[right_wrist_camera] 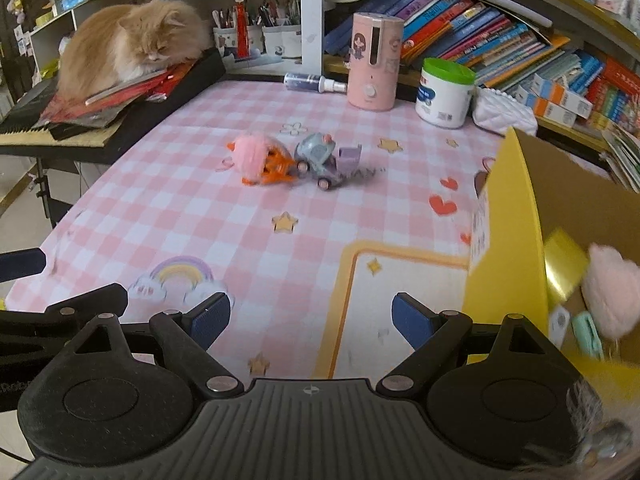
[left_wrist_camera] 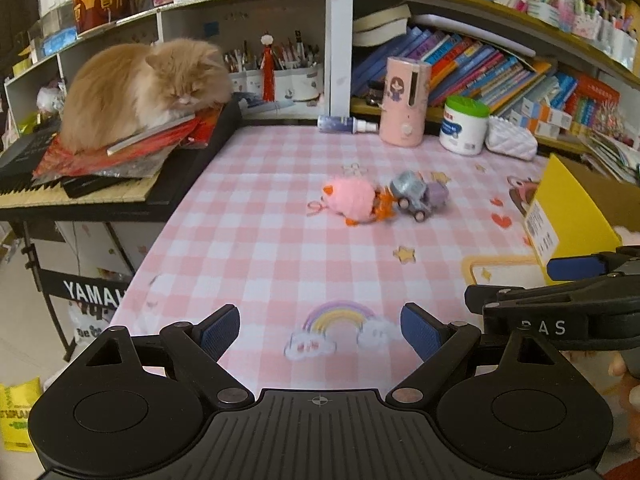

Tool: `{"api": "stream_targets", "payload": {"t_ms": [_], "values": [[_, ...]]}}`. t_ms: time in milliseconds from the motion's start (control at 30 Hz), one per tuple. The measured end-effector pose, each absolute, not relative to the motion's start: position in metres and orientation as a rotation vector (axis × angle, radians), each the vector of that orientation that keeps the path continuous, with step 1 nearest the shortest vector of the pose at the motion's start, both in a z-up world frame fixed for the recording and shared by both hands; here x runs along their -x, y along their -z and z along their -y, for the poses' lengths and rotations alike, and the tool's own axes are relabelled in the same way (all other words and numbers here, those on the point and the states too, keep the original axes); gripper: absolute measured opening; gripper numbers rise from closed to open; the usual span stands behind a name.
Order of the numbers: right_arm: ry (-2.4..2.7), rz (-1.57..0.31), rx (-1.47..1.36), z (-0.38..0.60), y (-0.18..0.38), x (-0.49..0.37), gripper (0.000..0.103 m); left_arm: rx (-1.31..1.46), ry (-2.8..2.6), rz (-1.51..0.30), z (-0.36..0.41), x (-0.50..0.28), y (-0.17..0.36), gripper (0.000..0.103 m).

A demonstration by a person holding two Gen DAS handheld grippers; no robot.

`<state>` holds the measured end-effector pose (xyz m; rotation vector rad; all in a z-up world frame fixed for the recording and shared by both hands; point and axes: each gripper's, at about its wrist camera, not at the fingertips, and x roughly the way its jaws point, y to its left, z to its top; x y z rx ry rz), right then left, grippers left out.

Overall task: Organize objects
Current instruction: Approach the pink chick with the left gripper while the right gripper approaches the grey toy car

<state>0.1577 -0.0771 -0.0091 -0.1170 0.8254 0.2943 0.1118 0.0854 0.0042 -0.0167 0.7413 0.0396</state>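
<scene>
A pink fluffy toy with orange feet lies mid-table, touching a grey-purple toy truck; both show in the right wrist view, the toy and the truck. A yellow cardboard box stands at the right; in the right wrist view the box holds a pink plush and small items. My left gripper is open and empty above the near table. My right gripper is open and empty beside the box.
An orange cat lies on papers on a keyboard at the left. A pink humidifier, a white tub with green lid, a spray bottle and a white pouch stand at the back before bookshelves.
</scene>
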Motion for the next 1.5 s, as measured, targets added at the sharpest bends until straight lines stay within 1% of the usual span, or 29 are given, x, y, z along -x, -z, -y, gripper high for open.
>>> {"api": "stream_targets", "payload": {"t_ms": [367,633,967,1300,1333,1400,1433,1500], "values": [[-0.304,-0.773,0.097,0.077,-0.010,-0.231,0.088,0.045,-0.062,-0.708,-0.083,-0.171,-0.013,0.090],[-0.288,-0.807,0.056,0.079,-0.009,-0.280,0.088,0.059,-0.068,-0.712,-0.082,-0.203,-0.006,0.090],[-0.245,-0.918,-0.061,0.081,0.013,-0.332,0.089,0.074,-0.072,-0.736,-0.084,-0.232,0.006,0.090],[-0.266,-1.009,-0.119,0.064,0.041,-0.374,0.089,0.073,-0.062,-0.749,-0.081,-0.253,0.011,0.090],[-0.268,-1.018,-0.123,0.063,0.043,-0.376,0.086,0.074,-0.058,-0.750,-0.081,-0.255,0.012,0.090],[-0.284,-1.036,-0.135,0.062,0.049,-0.380,0.076,0.076,-0.052,-0.754,-0.079,-0.260,0.014,0.090],[-0.299,-1.043,-0.148,0.063,0.051,-0.381,0.067,0.078,-0.049,-0.756,-0.078,-0.262,0.015,0.090],[-0.310,-1.046,-0.168,0.065,0.051,-0.382,0.067,0.083,-0.043,-0.760,-0.075,-0.268,0.017,0.090]]}}
